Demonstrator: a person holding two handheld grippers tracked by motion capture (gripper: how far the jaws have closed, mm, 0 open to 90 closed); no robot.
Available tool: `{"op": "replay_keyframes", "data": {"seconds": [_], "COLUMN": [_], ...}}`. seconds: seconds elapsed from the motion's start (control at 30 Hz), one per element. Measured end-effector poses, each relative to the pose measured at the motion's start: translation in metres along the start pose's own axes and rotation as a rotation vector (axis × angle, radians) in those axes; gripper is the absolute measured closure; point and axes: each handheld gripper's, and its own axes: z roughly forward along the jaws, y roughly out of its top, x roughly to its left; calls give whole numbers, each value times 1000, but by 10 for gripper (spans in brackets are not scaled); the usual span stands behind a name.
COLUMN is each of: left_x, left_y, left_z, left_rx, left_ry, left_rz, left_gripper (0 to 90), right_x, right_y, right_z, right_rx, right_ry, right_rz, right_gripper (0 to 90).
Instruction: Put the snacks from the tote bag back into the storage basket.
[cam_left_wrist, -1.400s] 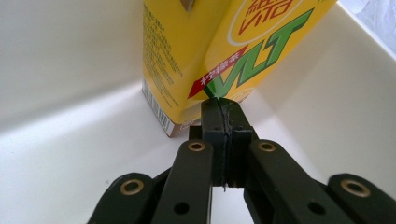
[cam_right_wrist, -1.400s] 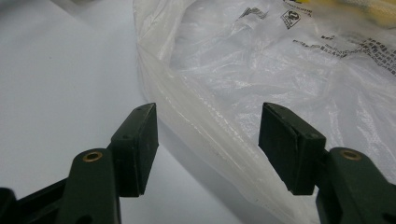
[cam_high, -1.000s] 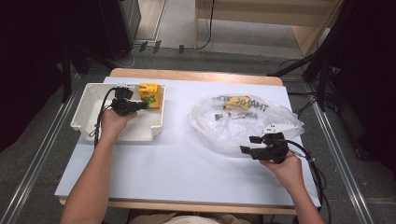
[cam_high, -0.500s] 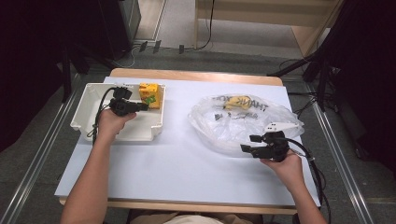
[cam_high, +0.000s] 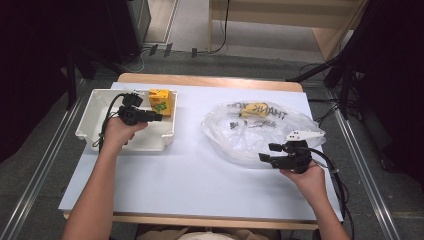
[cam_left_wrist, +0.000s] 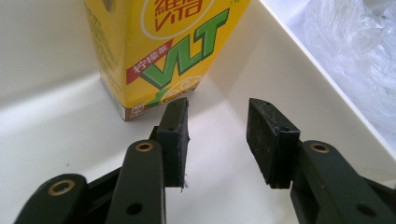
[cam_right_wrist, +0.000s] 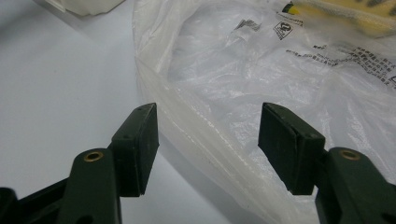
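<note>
Forearms are seen entering from the bottom edge of the high view, each hand carrying a hand-held gripper. Nearest, at the lower right of that frame, the right hand-held gripper (cam_high: 266, 153) is held at the near edge of a clear plastic bag (cam_high: 260, 131) lying on the counter (cam_high: 175, 180); its jaws stand apart, and in the right gripper view (cam_right_wrist: 208, 147) the bag's crumpled rim is seen running between them, with neither pad visibly pressed on it. Farther up on the left of the high view, the left hand-held gripper (cam_high: 159, 118) is held inside a white tray (cam_high: 87, 131), just short of a yellow drink carton (cam_high: 161, 101) standing upright in the tray's far right corner. Its jaws have just been opening; in the left gripper view (cam_left_wrist: 218, 140) they are seen apart with nothing between them, only the white tray floor, and the carton (cam_left_wrist: 159, 51) stands just beyond the left pad.

On the carton, large green letters "VLT" are read in the left gripper view, with "VITA" in red above and Chinese characters on a red band; none of this can be read from above. On the bag, "THANK YOU" is made out upside down in the high view, while small black print and a recycling mark are shown in the right gripper view, too fine to read. A yellow item (cam_high: 255, 109) is seen inside the bag at its far side.
</note>
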Motion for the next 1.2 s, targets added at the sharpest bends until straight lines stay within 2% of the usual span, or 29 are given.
{"op": "replay_keyframes", "data": {"seconds": [0.07, 0.3, 0.67, 1.1, 1.2], "left_x": [-2, -10, -26, -42, -46], "left_y": [2, 8, 15, 21, 23], "left_z": [-1, -9, -10, -10, -9], "left_rx": [11, -11, 0, -3, 3], "left_ry": [17, -12, -39, -63, -78], "left_rz": [12, 15, 50, 76, 66], "left_gripper": [560, 516, 458, 433, 430], "right_x": [0, 1, 1, 2, 2], "right_y": [0, -1, -1, -1, -1], "right_z": [0, 0, 1, 1, 2], "right_rx": [3, 12, 15, 22, 22], "right_ry": [-1, -8, -7, -3, 0], "right_rz": [-2, -15, -10, -10, -12], "right_gripper": [388, 388, 388, 388, 388]}}
